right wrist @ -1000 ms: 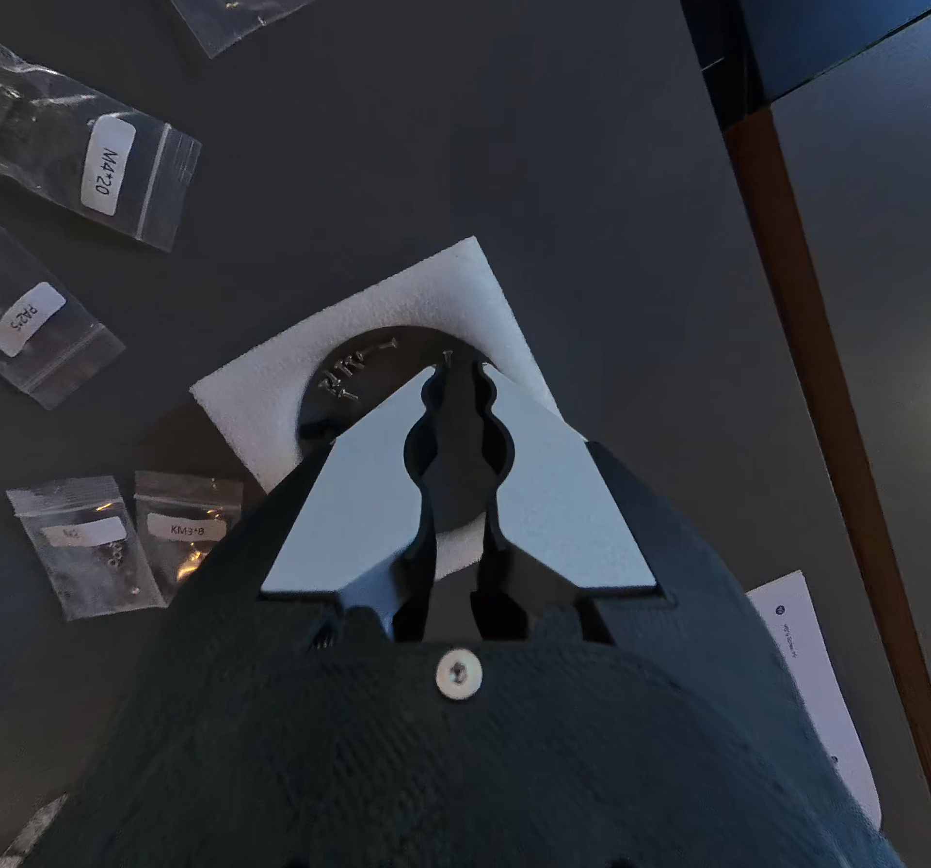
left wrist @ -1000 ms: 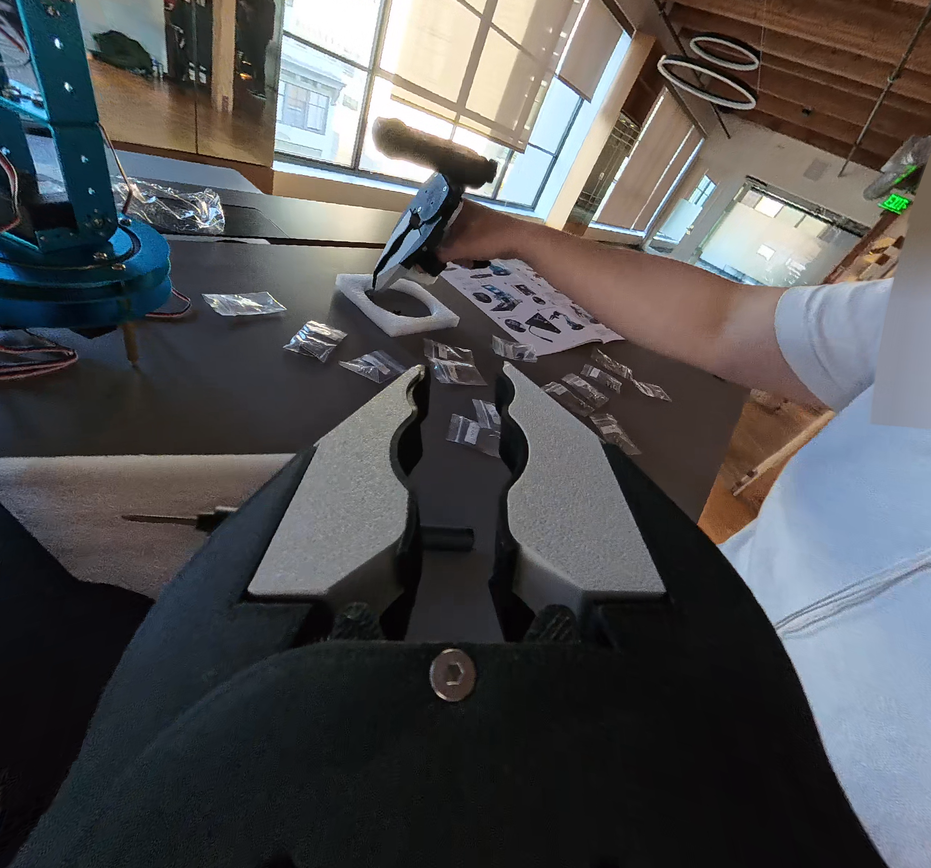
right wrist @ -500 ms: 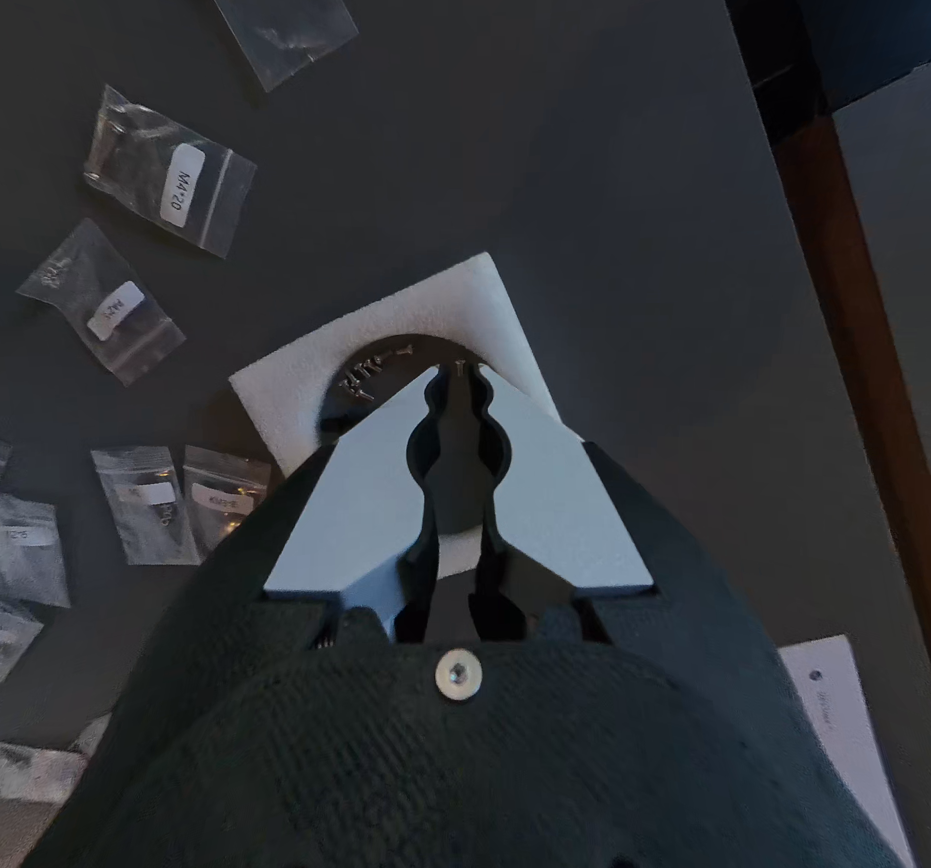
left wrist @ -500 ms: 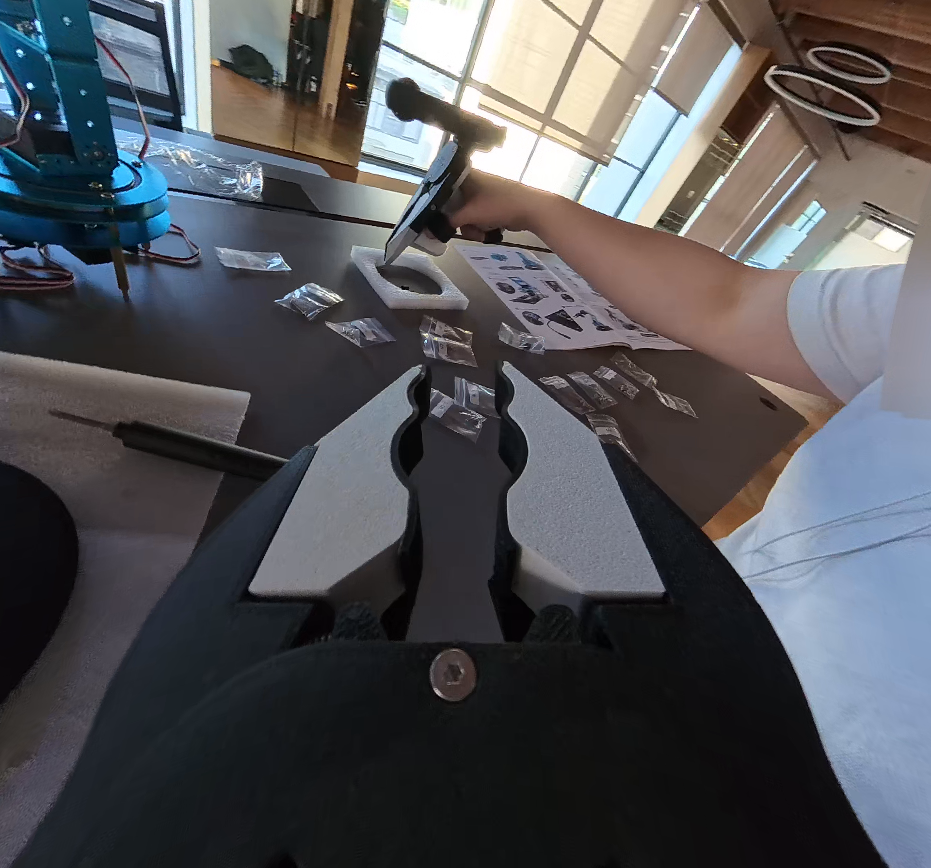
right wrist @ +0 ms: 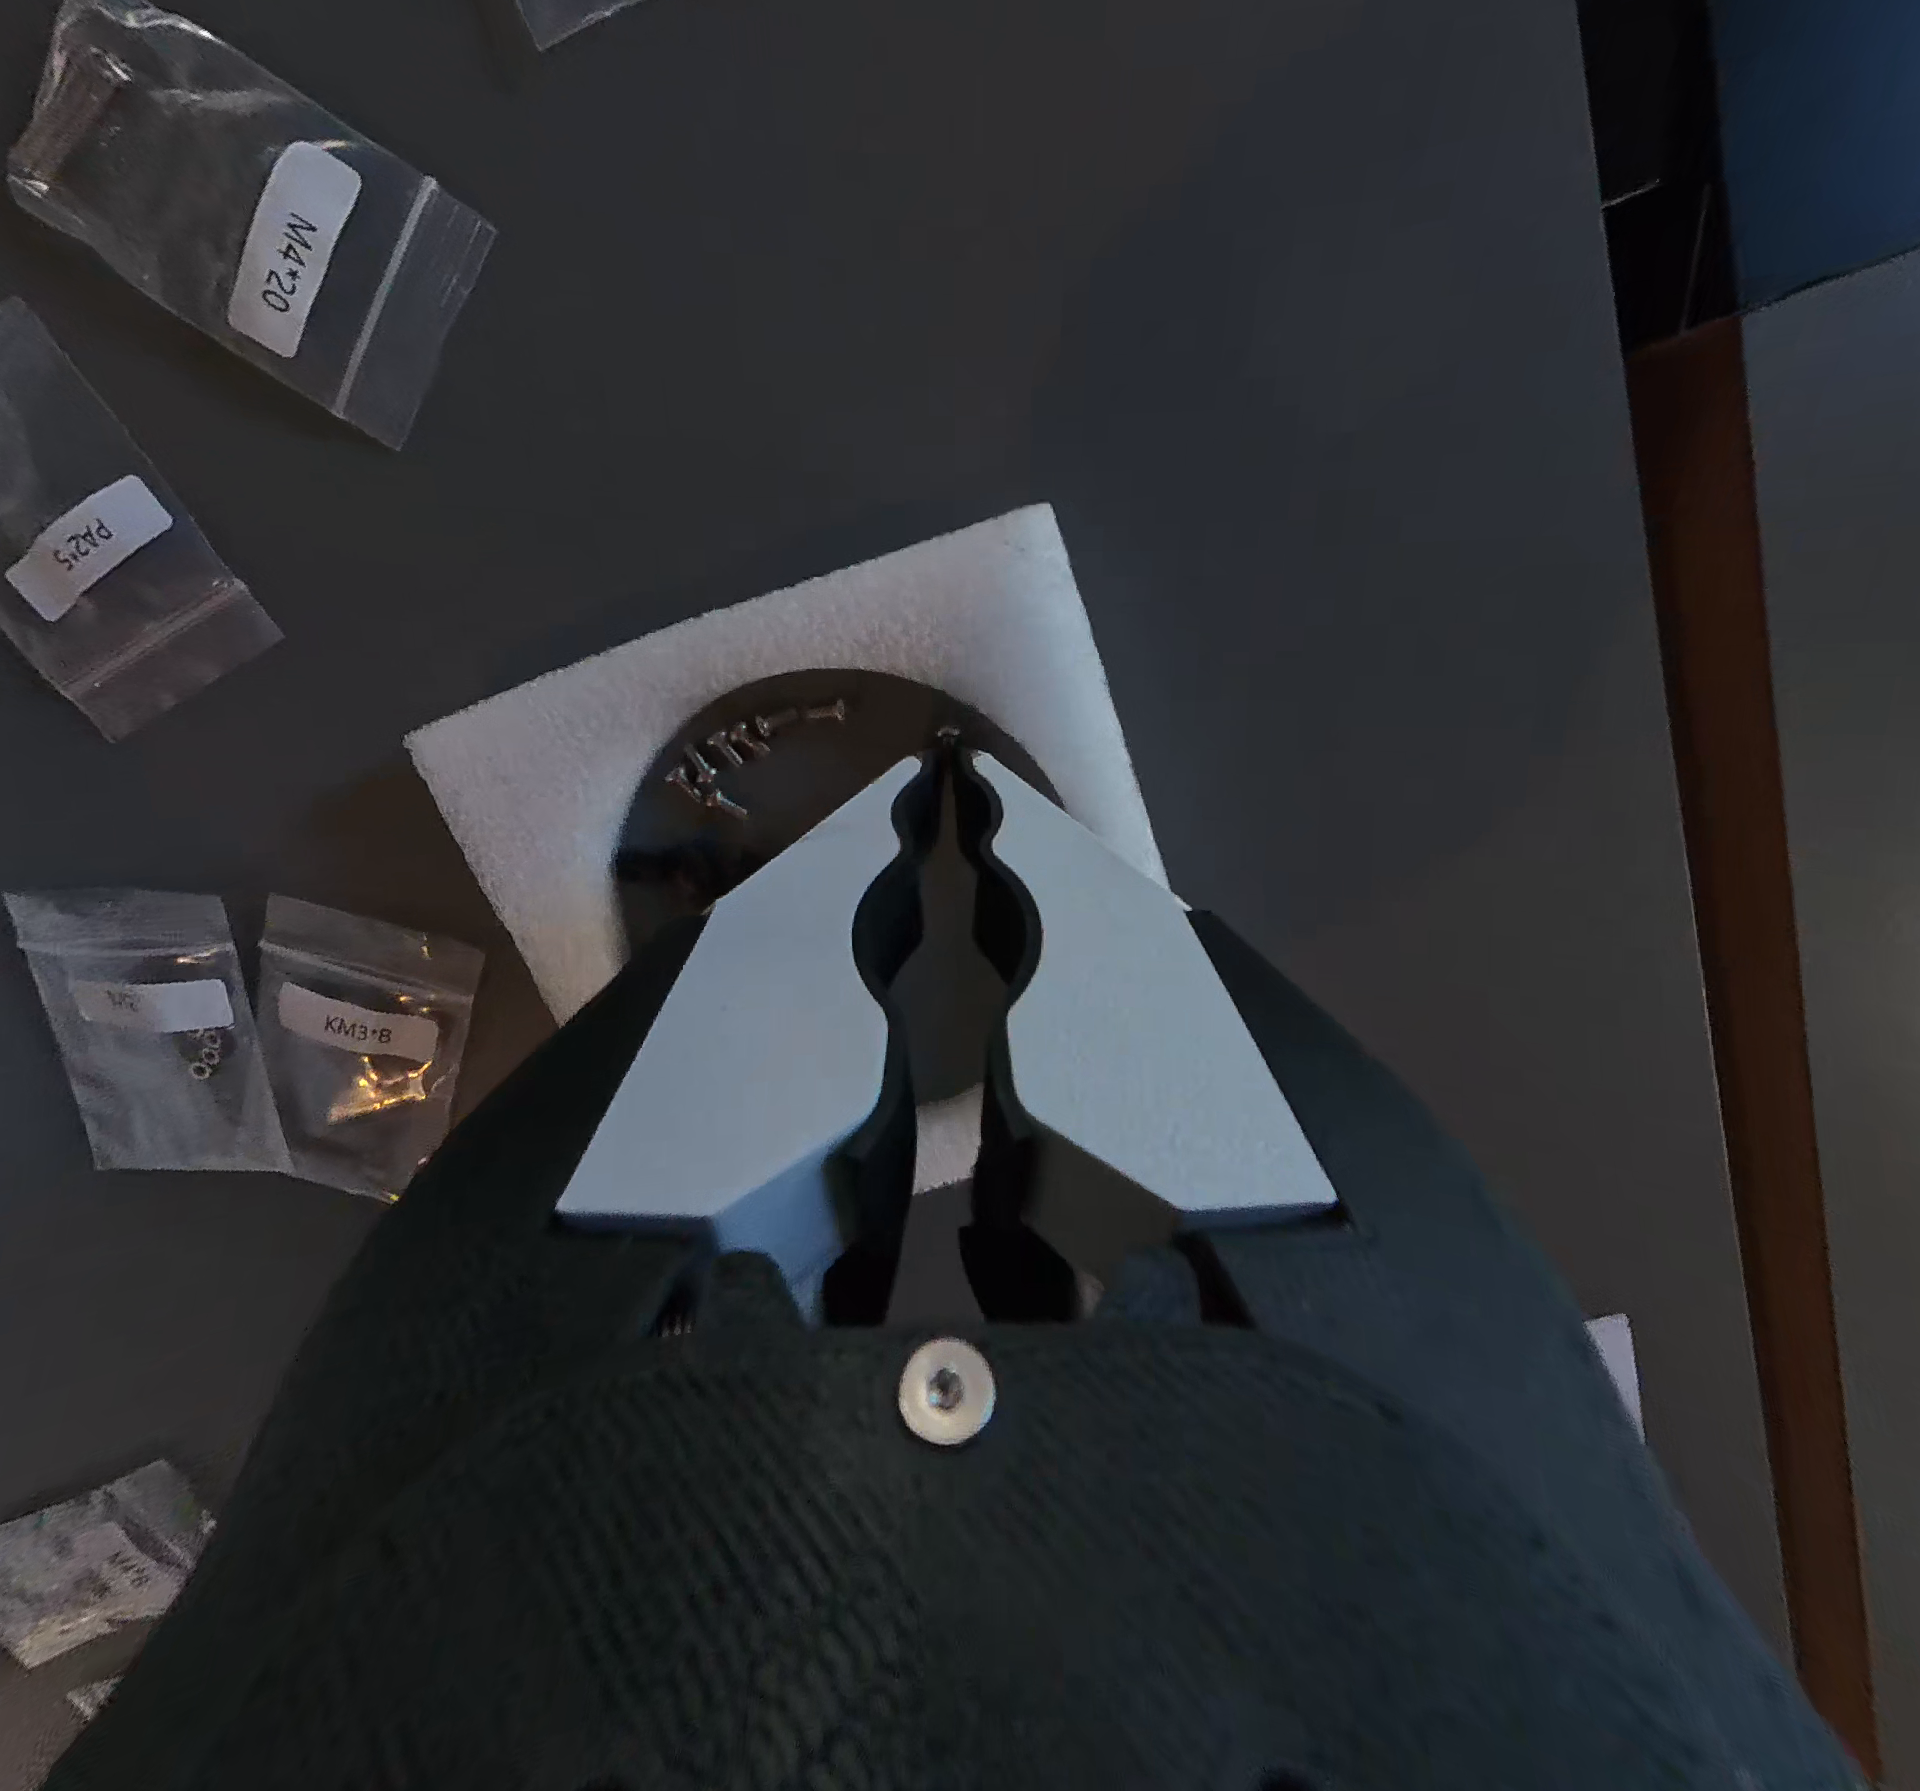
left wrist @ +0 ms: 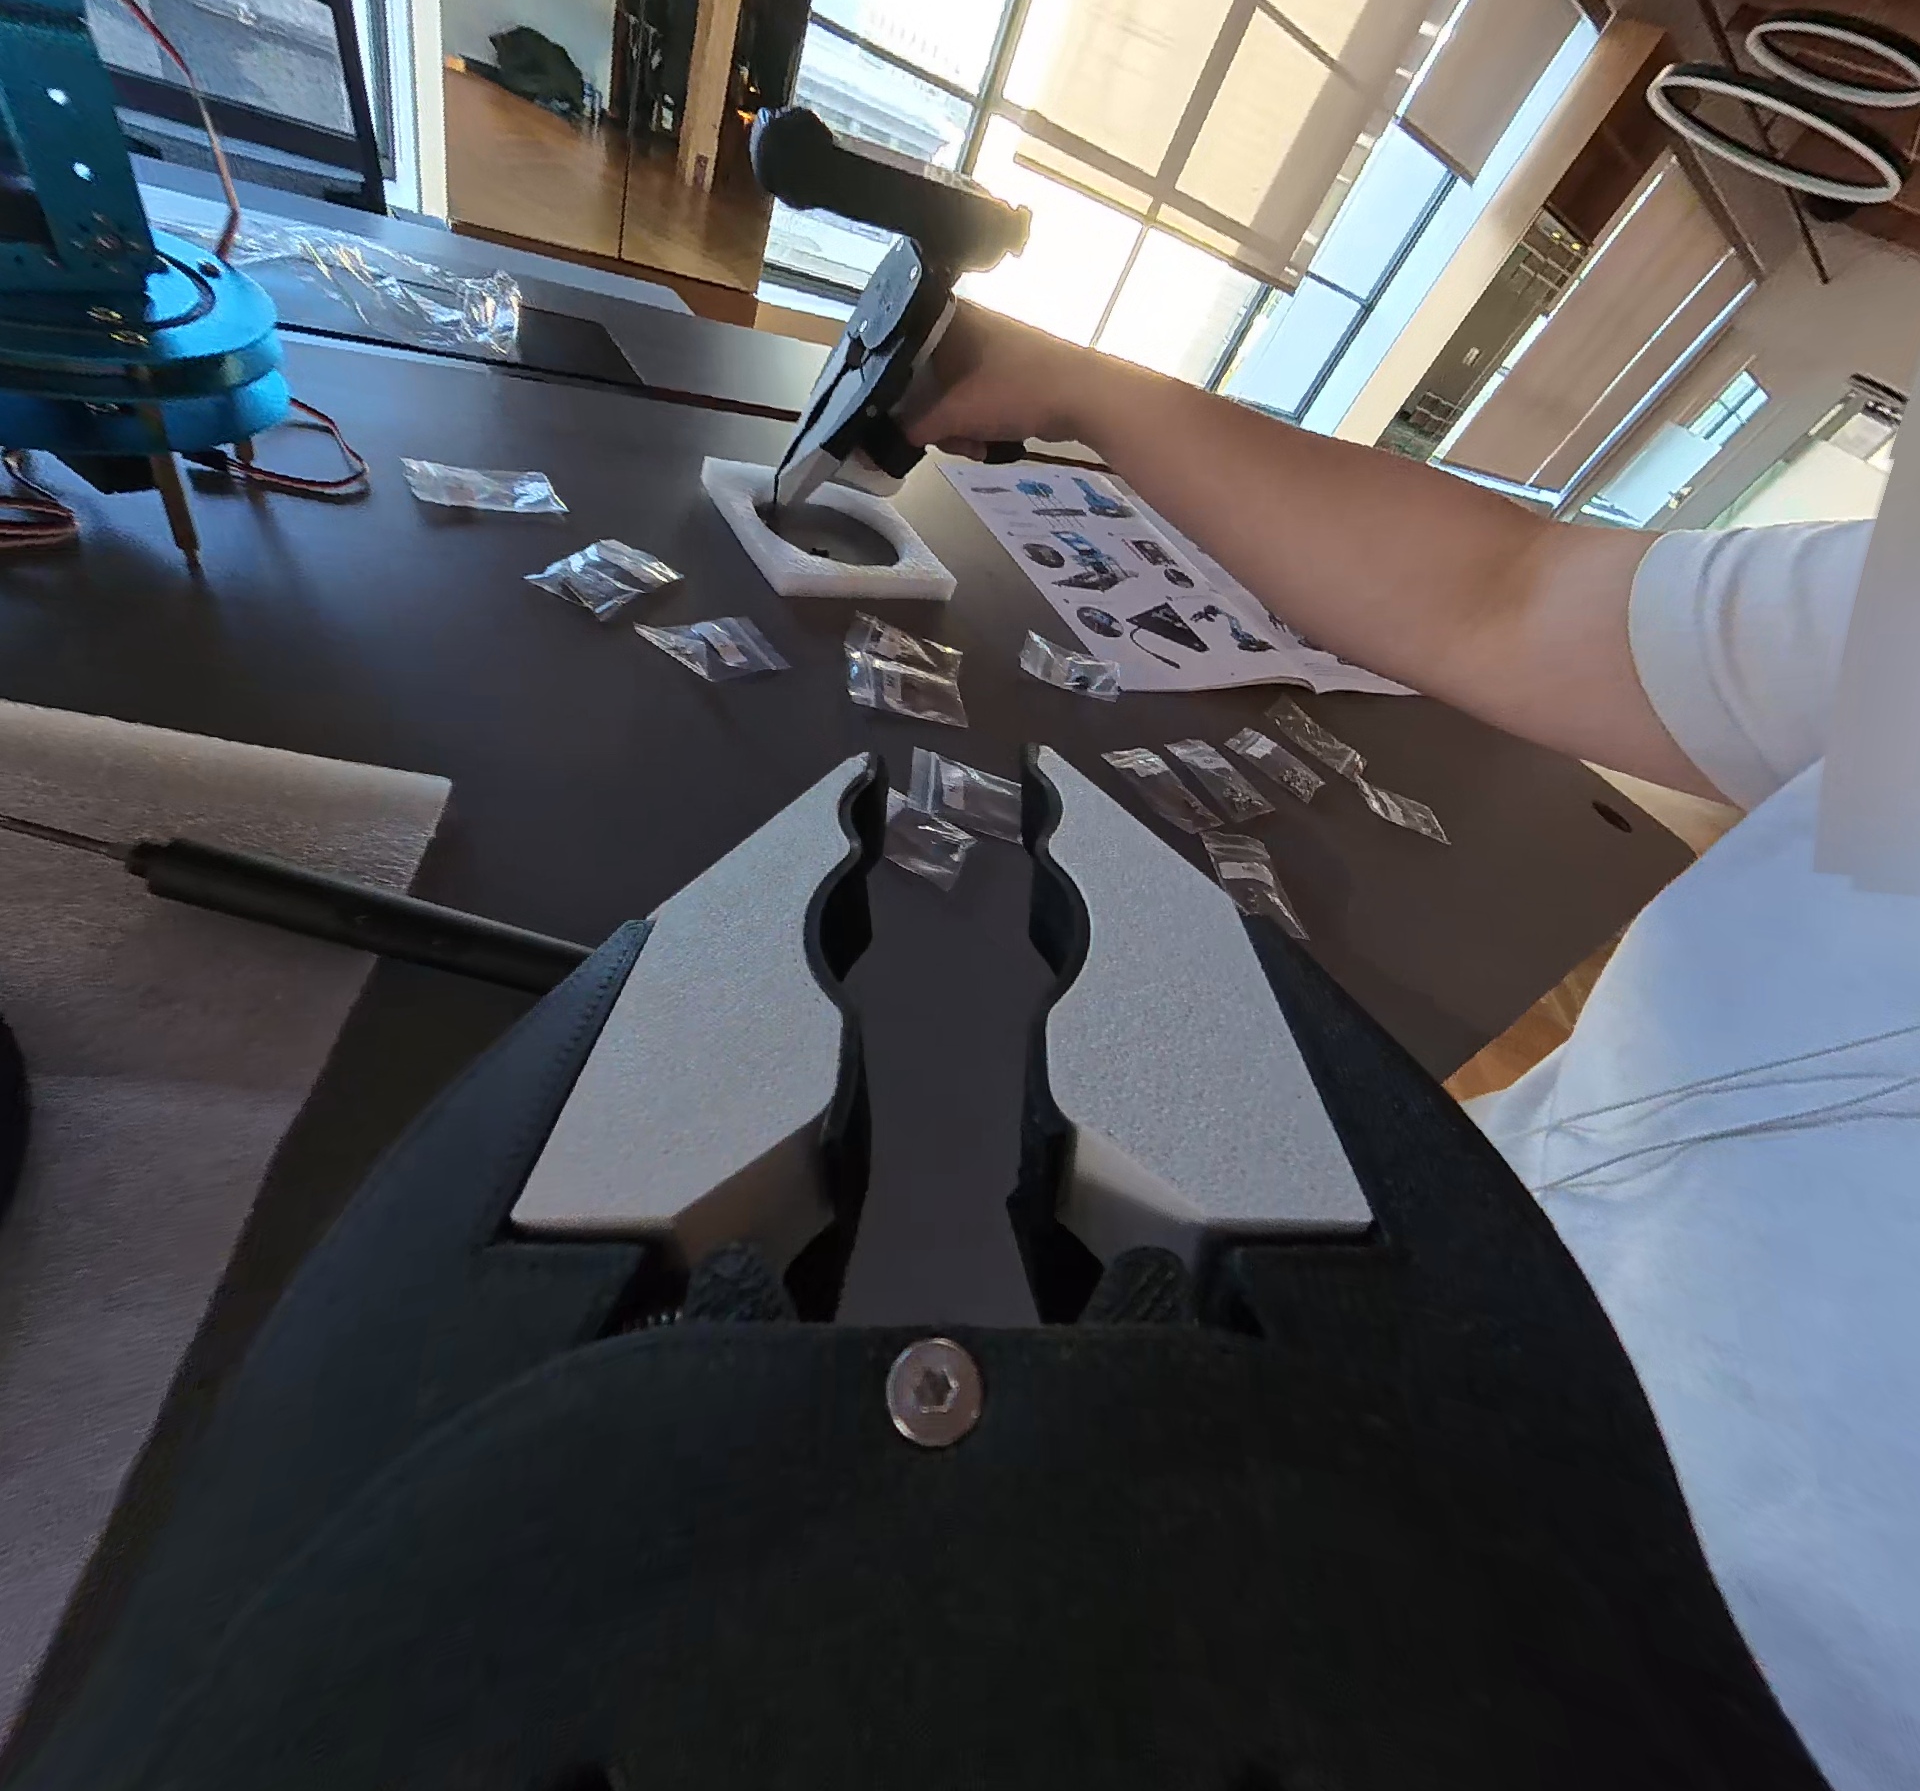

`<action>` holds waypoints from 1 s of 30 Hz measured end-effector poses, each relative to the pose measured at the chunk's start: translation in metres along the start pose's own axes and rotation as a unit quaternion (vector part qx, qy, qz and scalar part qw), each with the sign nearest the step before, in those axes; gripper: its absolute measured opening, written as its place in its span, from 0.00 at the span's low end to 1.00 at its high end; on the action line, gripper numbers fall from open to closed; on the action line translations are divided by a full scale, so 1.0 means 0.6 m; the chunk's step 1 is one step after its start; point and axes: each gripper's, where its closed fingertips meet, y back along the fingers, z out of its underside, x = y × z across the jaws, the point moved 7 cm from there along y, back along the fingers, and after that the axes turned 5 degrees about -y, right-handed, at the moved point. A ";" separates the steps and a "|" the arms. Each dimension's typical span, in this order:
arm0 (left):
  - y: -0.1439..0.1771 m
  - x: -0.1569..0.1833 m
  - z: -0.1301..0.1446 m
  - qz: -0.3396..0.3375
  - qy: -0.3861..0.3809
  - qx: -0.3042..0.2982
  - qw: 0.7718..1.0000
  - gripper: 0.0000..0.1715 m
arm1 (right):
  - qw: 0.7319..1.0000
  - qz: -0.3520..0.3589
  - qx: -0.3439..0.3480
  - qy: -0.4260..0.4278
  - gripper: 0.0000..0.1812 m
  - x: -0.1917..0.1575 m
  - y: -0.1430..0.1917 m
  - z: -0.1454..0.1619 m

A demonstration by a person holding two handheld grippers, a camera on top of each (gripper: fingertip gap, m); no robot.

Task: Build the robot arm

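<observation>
Right wrist view is filled by the right gripper [right wrist: 948, 754], whose two fingertips are pinched together on a small silver screw [right wrist: 945, 735] at the inner edge of a white foam square [right wrist: 1039, 598]. The foam is flat and coarse-grained, with a round hole cut through it so that the dark table [right wrist: 1143, 235] is seen inside; a short row of further small screws [right wrist: 764, 754] lies in that hole, apart from the pinched one. Clear zip bags are spread to the left of the foam: one large bag with a white label [right wrist: 249, 193], a second labelled bag [right wrist: 104, 536] below it, and a pair of small bags [right wrist: 260, 1035] lying side by side, just beside the foam's near corner. Writing is borne by the white labels, but it is not repeated. In the left wrist view the left gripper [left wrist: 951, 785] is seen held above the table with its jaws parted by a clear gap and nothing between them; small clear bags [left wrist: 940, 816] are seen on the table beyond the tips. A dark screwdriver [left wrist: 343, 910] lies on a pale foam sheet [left wrist: 208, 806] to its left. Farther off, the right gripper is seen tilted tip-down into the foam square, gripped by a person's hand [left wrist: 997, 380]. A printed instruction sheet [left wrist: 1132, 578] lies beside the foam, and a blue robot-arm base [left wrist: 114, 328] with red wires stands at far left.
</observation>
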 end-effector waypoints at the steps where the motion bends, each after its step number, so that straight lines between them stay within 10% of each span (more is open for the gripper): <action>1: -0.002 0.003 0.001 0.000 0.000 -0.001 1.000 0.14 | 1.000 0.000 0.007 -0.004 0.00 0.002 0.002 0.003; 6: 0.006 0.016 0.011 -0.013 -0.001 0.002 1.000 0.13 | 0.980 -0.091 0.175 -0.013 0.00 -0.038 0.068 0.017; 11: 0.000 0.019 0.014 -0.009 0.016 0.060 0.998 0.11 | 0.892 -0.274 0.360 -0.010 0.00 -0.165 0.177 0.035; 19: -0.028 0.040 -0.016 0.013 -0.042 0.096 0.994 0.04 | 0.790 -0.467 0.398 -0.015 0.00 -0.343 0.216 0.012; 30: 0.182 -0.145 0.000 -0.049 -0.003 0.079 0.996 0.06 | 0.830 -0.376 0.411 0.019 0.00 -0.550 0.128 -0.135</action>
